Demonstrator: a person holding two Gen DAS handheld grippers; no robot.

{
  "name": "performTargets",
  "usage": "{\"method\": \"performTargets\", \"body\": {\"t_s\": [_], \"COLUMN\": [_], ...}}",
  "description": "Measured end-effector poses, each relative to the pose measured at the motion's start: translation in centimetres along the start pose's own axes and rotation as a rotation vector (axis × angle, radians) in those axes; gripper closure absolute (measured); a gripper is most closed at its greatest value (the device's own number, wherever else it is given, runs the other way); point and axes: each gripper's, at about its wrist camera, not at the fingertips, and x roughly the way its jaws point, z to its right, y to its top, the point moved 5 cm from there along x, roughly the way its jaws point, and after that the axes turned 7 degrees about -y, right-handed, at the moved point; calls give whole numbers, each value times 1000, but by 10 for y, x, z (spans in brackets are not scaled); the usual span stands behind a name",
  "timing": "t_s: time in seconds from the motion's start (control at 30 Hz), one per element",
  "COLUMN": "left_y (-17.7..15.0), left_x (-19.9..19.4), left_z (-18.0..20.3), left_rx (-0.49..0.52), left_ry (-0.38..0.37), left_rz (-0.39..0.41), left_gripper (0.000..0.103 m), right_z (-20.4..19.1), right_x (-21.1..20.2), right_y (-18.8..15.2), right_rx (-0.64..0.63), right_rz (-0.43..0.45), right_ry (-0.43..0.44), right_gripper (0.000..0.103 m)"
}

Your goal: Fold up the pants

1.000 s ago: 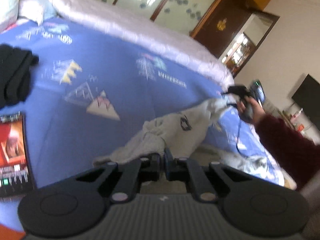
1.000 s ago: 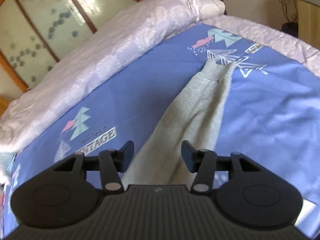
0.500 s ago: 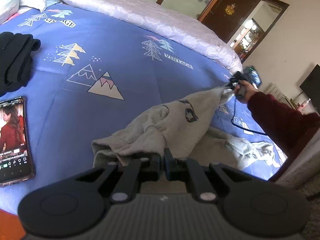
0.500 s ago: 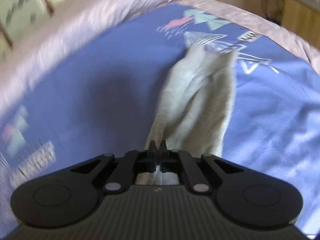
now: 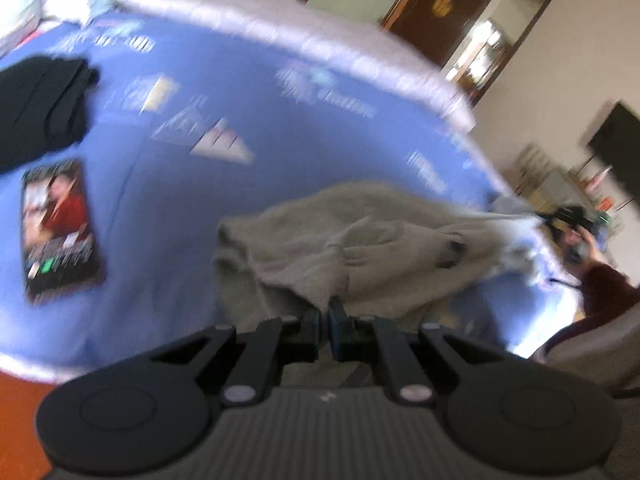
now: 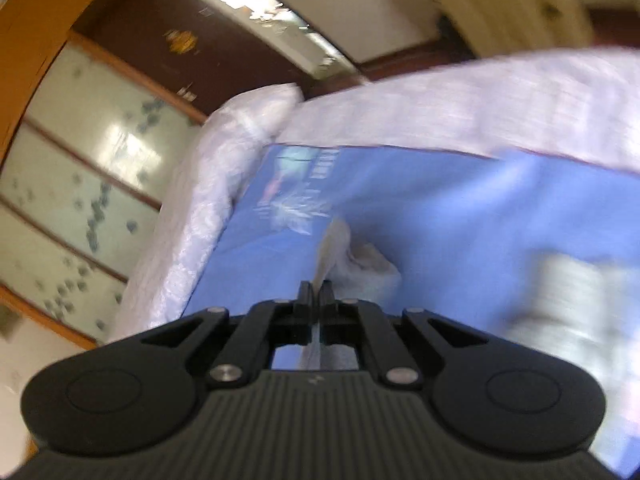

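I have grey sweatpants [image 5: 360, 248] stretched over the blue printed bedsheet [image 5: 240, 80], near its front edge, right of the phone [image 5: 60, 228] and black folded clothes [image 5: 40, 100]. They look soft, light and floppy, best held at hems or waistband. My left gripper [image 5: 325, 316] pinches one bunched end; my right gripper [image 6: 315, 294] is clamped on the other.
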Motion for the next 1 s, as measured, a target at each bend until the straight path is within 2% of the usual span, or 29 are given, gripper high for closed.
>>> {"method": "performTargets", "body": {"t_s": [0.13,0.17,0.2,0.23,0.27,0.33,0.37,0.4,0.43,0.5,0.6,0.73,0.77,0.83,0.9,1.0], "left_y": [-15,-18,-20,-22,-25,-26,-25,-25,-24,-22,-17,-13,-14,-16,-16,-5], "left_x": [14,19,22,24,22,11,2,-6,-14,-22,-12,26,36,52,57,49], "left_z": [-15,-19,-24,-30,-36,-44,-48,-53,-59,-65,-66,-53,-51,-47,-43,-38], "left_rx": [-64,-84,-103,-125,-149,-206,-250,-288,-331,-392,-450,-421,-419,-426,-417,-386], "left_ry": [48,68,97,139,165,135,111,98,89,60,7,-6,-2,-12,18,73], "left_rz": [-92,-120,-145,-166,-173,-142,-113,-85,-51,-8,-11,-88,-107,-139,-149,-127], "left_gripper": [96,90,81,77,73,69,61,48,43,35,25,25,29,53,80,85], "right_z": [99,116,128,136,138,136,134,129,130,122,119,101,98,88,82,65], "right_x": [-36,-41,-46,-54,-60,-68,-71,-75,-77,-81,-80,-58,-55,-43,-39,-21], "right_y": [-29,-36,-44,-48,-50,-50,-49,-48,-42,-38,-30,-24,-22,-16,-10,3], "right_rx": [168,213,255,294,318,308,291,271,256,240,235,200,190,172,151,87], "right_rz": [9,1,-2,6,17,22,18,16,18,38,48,40,39,34,33,35], "right_ry": [-104,-123,-111,-78,-79,-86,-87,-88,-79,-55,-24,-38,-42,-38,-35,-54], "right_gripper": [97,97,102,102,101,95,92,87,84,62,55,55,55,55,55,55]}}
